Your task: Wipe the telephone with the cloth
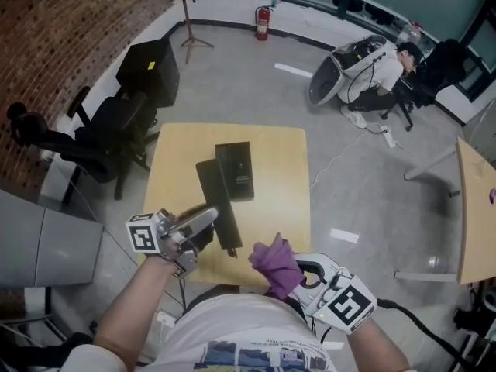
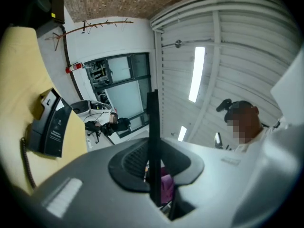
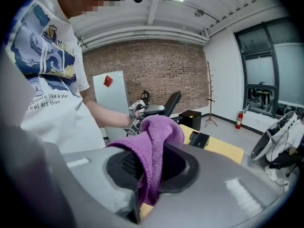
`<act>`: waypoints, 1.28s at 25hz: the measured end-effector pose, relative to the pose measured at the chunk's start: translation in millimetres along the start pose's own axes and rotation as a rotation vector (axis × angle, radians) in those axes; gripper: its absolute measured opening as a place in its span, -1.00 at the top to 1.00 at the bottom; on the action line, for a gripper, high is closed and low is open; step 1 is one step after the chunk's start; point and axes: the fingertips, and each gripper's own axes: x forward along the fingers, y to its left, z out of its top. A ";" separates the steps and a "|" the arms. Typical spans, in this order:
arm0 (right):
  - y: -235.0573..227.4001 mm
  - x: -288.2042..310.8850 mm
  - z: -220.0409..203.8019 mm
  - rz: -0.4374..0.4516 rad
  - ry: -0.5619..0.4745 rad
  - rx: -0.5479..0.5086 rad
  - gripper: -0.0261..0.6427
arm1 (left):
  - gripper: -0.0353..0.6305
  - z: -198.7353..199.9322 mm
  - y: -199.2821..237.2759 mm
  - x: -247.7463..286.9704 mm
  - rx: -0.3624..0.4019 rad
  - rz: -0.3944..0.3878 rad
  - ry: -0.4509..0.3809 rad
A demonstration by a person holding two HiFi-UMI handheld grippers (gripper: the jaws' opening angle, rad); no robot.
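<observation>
The black telephone (image 1: pixel 236 170) lies on the yellow table (image 1: pixel 279 208); in the left gripper view the telephone (image 2: pixel 51 125) is at the left, its coiled cord (image 2: pixel 26 160) hanging below. My left gripper (image 1: pixel 203 225) is shut on a long flat black piece (image 1: pixel 217 201), which looks like the handset and is held over the table's near edge. That black piece (image 2: pixel 153 137) stands edge-on between the left gripper's (image 2: pixel 154 172) jaws. My right gripper (image 1: pixel 301 277) is shut on a purple cloth (image 1: pixel 275 263), close to my body. The cloth (image 3: pixel 154 137) bunches out of the right gripper (image 3: pixel 145 179).
Black office chairs (image 1: pixel 101 138) and a black box (image 1: pixel 151 70) stand left of the table. A person (image 1: pixel 387 72) sits on the floor by a white machine at the far right. Another table edge (image 1: pixel 474 208) is at the right, and a cable (image 1: pixel 341 153) runs across the floor.
</observation>
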 end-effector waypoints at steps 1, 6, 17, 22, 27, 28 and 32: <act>-2.3 0.6 -0.8 -0.019 -0.004 0.017 0.79 | 0.65 4.7 10.5 -3.1 0.007 0.023 0.009; -14.8 3.2 -6.2 -0.124 -0.015 0.106 0.79 | 0.65 18.5 72.2 -11.6 0.026 0.129 0.073; -37.3 7.4 -14.2 -0.298 -0.018 0.269 0.80 | 0.66 17.6 192.0 -16.8 -0.035 0.231 0.138; -39.4 3.8 -25.6 -0.312 0.038 0.295 0.79 | 0.66 9.8 215.5 -11.7 -0.020 0.264 0.160; -37.4 6.1 -29.2 -0.298 0.068 0.320 0.79 | 0.66 2.6 239.5 -13.2 -0.035 0.292 0.165; -38.1 6.2 -29.3 -0.300 0.074 0.319 0.79 | 0.66 0.3 244.2 -13.3 -0.042 0.299 0.168; -44.6 8.8 -24.4 -0.303 0.046 0.322 0.79 | 0.66 -2.4 253.8 -11.6 -0.053 0.310 0.169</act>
